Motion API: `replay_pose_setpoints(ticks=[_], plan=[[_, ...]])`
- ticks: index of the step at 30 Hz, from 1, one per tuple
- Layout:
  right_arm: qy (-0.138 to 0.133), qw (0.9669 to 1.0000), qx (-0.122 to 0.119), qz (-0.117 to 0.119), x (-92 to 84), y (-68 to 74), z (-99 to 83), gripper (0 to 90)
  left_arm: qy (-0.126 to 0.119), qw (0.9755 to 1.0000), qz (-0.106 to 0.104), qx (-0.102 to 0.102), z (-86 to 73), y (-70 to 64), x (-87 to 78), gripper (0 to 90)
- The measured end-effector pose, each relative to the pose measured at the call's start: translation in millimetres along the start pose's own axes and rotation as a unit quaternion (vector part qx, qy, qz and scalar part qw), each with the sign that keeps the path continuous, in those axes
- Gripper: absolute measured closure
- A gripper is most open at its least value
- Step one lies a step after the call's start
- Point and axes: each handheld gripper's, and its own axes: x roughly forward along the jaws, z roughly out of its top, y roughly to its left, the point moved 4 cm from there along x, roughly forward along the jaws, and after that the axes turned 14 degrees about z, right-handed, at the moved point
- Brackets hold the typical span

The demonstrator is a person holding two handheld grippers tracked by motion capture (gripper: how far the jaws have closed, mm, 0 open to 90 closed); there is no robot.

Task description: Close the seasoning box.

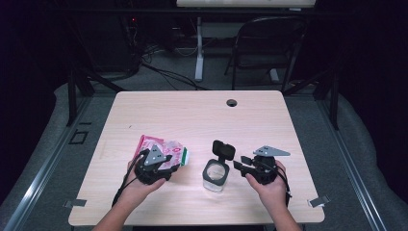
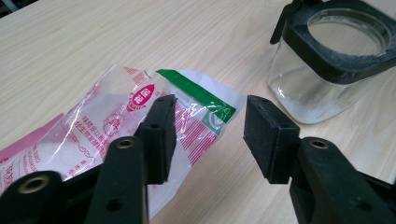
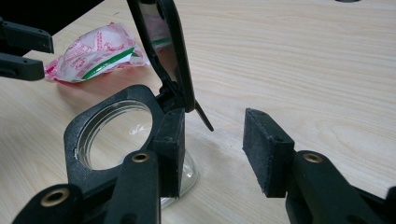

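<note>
With both sets of jaws open and empty, bag (image 2: 116, 126) under left gripper (image 2: 208, 135) (jar (image 3: 116, 140) by right gripper (image 3: 212, 149)).

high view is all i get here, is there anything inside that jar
Observer: In the left gripper view, the jar has a little white powder at the bottom.
Operator: is the bag open
Observer: The bag looks torn at its green-striped end; white grains sit inside.
Operator: right gripper gripping the lid?
Observer: No. The right gripper has open jaws with nothing between them, beside the raised lid.
</note>
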Motion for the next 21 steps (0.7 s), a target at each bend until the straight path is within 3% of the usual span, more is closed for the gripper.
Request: replay_pose_setpoints(ticks=[4,10,15,21], plan=[[-0.004,1.0,0.002,-0.001,-1.1,0.6,-0.6,57.9,0.02,0.9998,-0.008,0.004,-4.3,-5.2,9.3,44.6],[0.002,1.0,-0.003,0.0,-1.2,2.8,-2.0,57.3,0.033,0.9993,0.01,0.014,-8.8,-5.9,17.3,37.1],[-0.003,1.0,-0.001,-0.002,-2.0,2.8,-3.3,57.0,0.043,0.9979,0.03,0.037,-14.5,-7.0,26.2,35.6],[-0.001,1.0,-0.001,-0.005,-4.9,2.4,-5.0,56.7,0.042,0.9974,0.035,0.047,-18.4,-10.6,34.6,35.9]])
